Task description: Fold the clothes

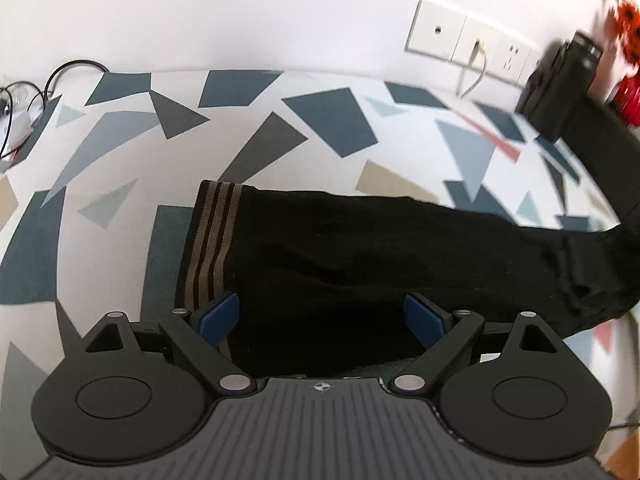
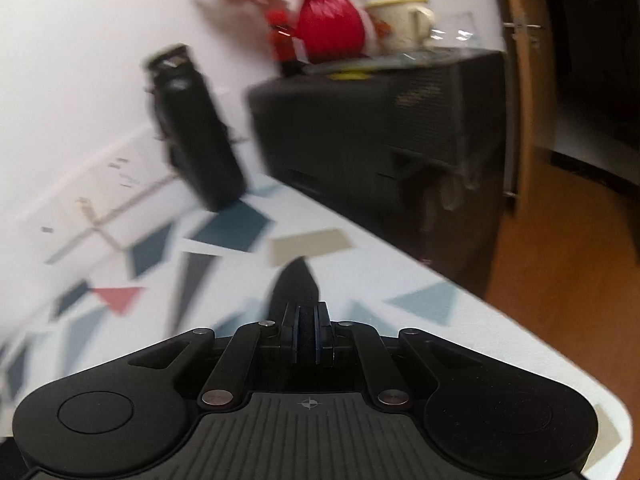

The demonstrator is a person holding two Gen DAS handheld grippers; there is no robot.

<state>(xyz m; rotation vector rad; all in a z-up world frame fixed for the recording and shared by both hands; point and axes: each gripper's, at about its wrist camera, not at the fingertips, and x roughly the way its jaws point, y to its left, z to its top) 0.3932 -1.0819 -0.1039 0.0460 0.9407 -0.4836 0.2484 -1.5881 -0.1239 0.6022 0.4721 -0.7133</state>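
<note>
Left gripper [image 1: 322,316] is spread wide with nothing pinched, its two blue pads [image 1: 219,317] hovering over the black garment [image 1: 360,264]. That's soft knit with a ribbed waistband [image 1: 214,240] carrying three brown stripes, lying flat on a tablecloth [image 1: 120,152] of angular grey, blue and tan shards. Right gripper [image 2: 306,330] is clamped tight on a pointed fold of black fabric [image 2: 295,286]. Behind it: one ridged red vase [image 2: 330,28], one cream mug [image 2: 400,20].
</note>
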